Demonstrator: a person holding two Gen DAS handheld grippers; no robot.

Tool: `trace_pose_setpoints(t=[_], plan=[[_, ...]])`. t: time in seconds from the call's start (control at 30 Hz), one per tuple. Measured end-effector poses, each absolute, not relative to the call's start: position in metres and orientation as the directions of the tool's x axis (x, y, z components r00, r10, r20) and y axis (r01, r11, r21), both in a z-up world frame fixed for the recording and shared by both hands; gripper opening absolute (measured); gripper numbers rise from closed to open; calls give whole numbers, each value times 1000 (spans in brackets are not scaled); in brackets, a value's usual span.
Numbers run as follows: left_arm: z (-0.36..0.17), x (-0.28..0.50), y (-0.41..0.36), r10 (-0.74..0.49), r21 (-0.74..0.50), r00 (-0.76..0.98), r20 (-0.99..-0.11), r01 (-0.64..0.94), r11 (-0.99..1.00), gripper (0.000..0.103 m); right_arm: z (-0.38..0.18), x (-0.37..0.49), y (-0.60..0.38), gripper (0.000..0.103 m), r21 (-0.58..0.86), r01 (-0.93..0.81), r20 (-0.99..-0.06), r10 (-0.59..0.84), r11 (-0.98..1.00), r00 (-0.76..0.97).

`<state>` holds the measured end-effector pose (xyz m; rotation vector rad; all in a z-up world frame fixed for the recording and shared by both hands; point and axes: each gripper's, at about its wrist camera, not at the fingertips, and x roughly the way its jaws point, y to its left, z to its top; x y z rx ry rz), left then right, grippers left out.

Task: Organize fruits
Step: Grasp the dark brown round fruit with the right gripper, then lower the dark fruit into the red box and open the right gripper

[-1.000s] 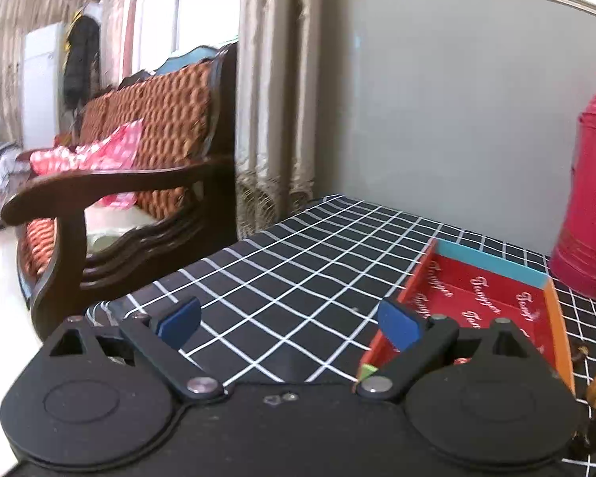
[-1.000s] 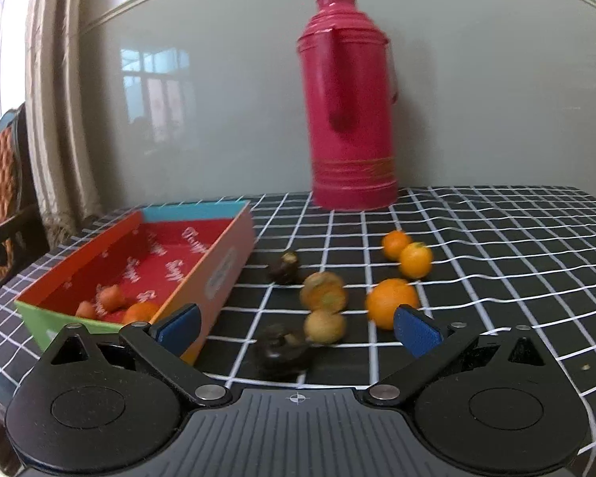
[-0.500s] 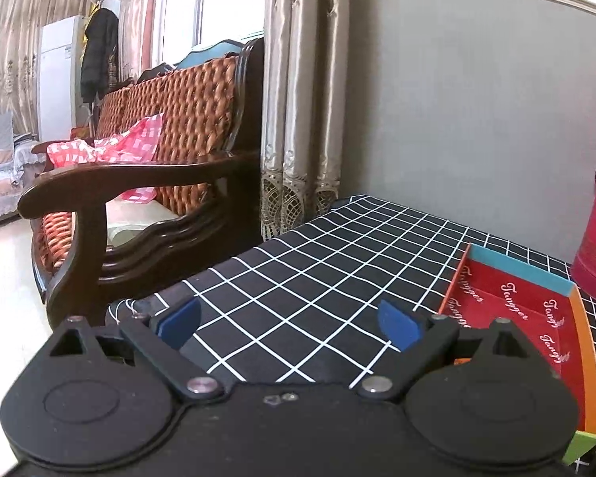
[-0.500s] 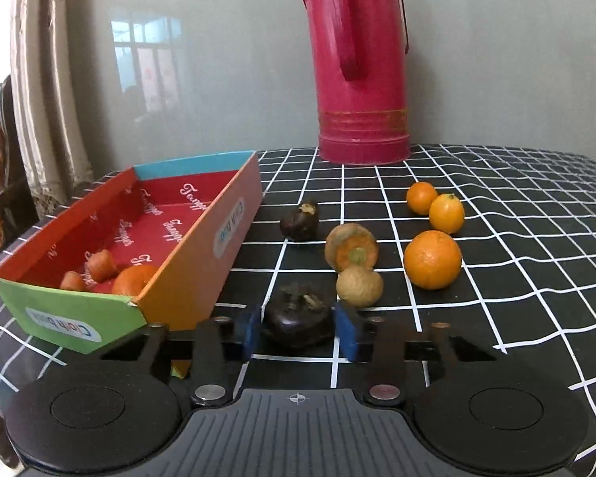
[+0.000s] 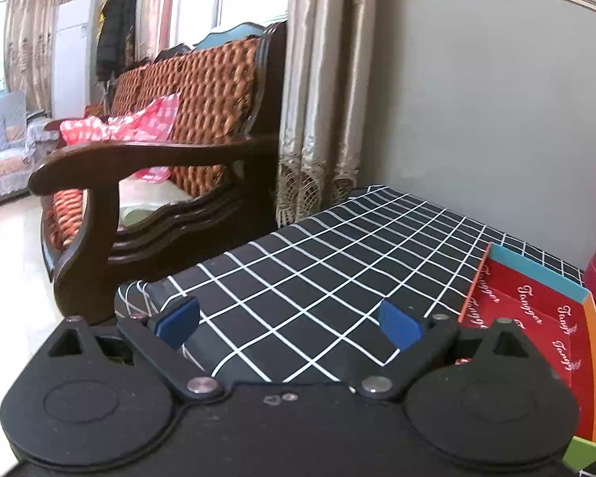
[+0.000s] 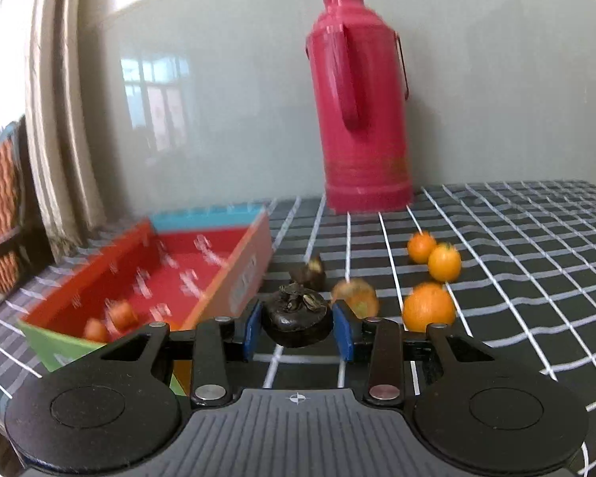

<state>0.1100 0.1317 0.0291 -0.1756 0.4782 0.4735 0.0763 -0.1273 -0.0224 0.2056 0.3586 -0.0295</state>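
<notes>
My right gripper (image 6: 298, 328) is shut on a dark mangosteen (image 6: 297, 320) and holds it above the checked tablecloth, just right of the red box (image 6: 202, 266). The box holds a few small orange fruits (image 6: 121, 314) at its near end. On the cloth lie another dark mangosteen (image 6: 308, 274), a brownish orange fruit (image 6: 357, 296), a large orange (image 6: 429, 306) and two small oranges (image 6: 443, 262). My left gripper (image 5: 288, 324) is open and empty over the cloth, left of the red box (image 5: 536, 330).
A tall red thermos (image 6: 361, 111) stands at the back by the grey wall. A wooden armchair (image 5: 159, 183) with an orange cushion stands off the table's left edge, with curtains (image 5: 322, 91) behind it.
My right gripper closed on the mangosteen and has lifted it off the cloth. The left gripper has drifted left, away from the box, still open.
</notes>
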Motion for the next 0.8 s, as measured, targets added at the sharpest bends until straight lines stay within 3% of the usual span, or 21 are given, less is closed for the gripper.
trace_pose_setpoints(t=[0.23, 0.5, 0.8], plan=[[25, 111, 139, 396, -56, 762, -512, -490, 870, 91, -8, 68, -107, 39, 168, -57, -263, 101, 984, 959], [24, 110, 140, 408, -41, 757, -511, -495, 868, 91, -12, 81, -70, 39, 141, -187, -286, 221, 972, 932], [23, 108, 150, 425, -34, 747, -512, -512, 859, 91, -18, 97, -43, 39, 133, -230, -317, 261, 964, 912]])
